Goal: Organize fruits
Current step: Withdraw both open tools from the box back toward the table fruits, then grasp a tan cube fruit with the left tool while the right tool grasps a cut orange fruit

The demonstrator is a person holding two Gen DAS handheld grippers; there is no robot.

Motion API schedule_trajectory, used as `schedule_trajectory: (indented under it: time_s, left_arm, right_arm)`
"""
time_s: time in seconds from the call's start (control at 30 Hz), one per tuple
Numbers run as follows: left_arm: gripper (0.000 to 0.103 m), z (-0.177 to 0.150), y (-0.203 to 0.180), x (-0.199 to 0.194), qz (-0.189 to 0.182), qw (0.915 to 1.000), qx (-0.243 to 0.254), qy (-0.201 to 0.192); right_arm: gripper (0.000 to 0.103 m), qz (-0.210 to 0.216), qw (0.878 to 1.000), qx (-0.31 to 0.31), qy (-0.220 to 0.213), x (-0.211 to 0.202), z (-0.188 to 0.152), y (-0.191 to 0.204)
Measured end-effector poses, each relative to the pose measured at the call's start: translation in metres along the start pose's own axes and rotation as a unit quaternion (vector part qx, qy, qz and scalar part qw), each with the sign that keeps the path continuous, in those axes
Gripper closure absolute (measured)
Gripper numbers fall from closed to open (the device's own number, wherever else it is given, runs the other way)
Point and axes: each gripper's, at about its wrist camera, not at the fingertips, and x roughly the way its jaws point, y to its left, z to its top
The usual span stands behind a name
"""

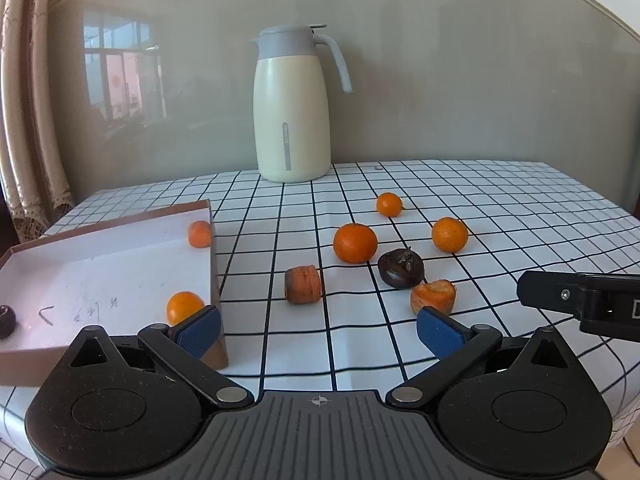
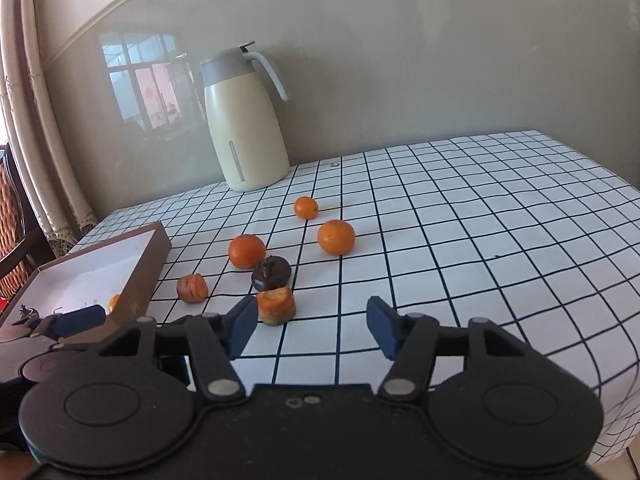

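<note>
We hold our left gripper (image 1: 318,332) low and tilted downward, its blue pads (image 1: 199,334) spread wide apart. Our right gripper (image 2: 312,326) points likewise, jaws parted, nothing between them.

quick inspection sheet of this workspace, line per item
surface: table under a grid-check cloth, wrinkled near the front
job's things: cardboard box holding two oranges and a dark fruit; three oranges, a dark fruit and two brownish-orange fruits loose on the cloth
clutter: cream thermos jug at the wall
grippers: left gripper open, empty; right gripper open, empty
cables: nothing seen
surroundings: glossy wall panel, curtain on the left
</note>
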Motion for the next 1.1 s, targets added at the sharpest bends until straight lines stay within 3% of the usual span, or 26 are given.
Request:
schedule_trajectory:
  time_s: [0.67,0.8,1.1]
  left_arm:
    - [0.000,0.010,0.003,0.054,0.006,0.9999,-0.004,-0.007]
    - [0.015,0.014,0.003,0.068,-0.002,1.0000,-0.002,-0.005]
    - [0.036,0.012,0.003,0.083,-0.004,1.0000,-0.005,-0.004]
  right_arm:
    - [0.058,0.006,1.000,0.005,0.012,0.039,0.003,-0.006]
    - [0.058,0.004,1.000,0.005,0.015,0.042,0.001,-0.006]
    - [0.062,0.010,1.000,-0.002,0.021,0.050,-0.001,-0.001]
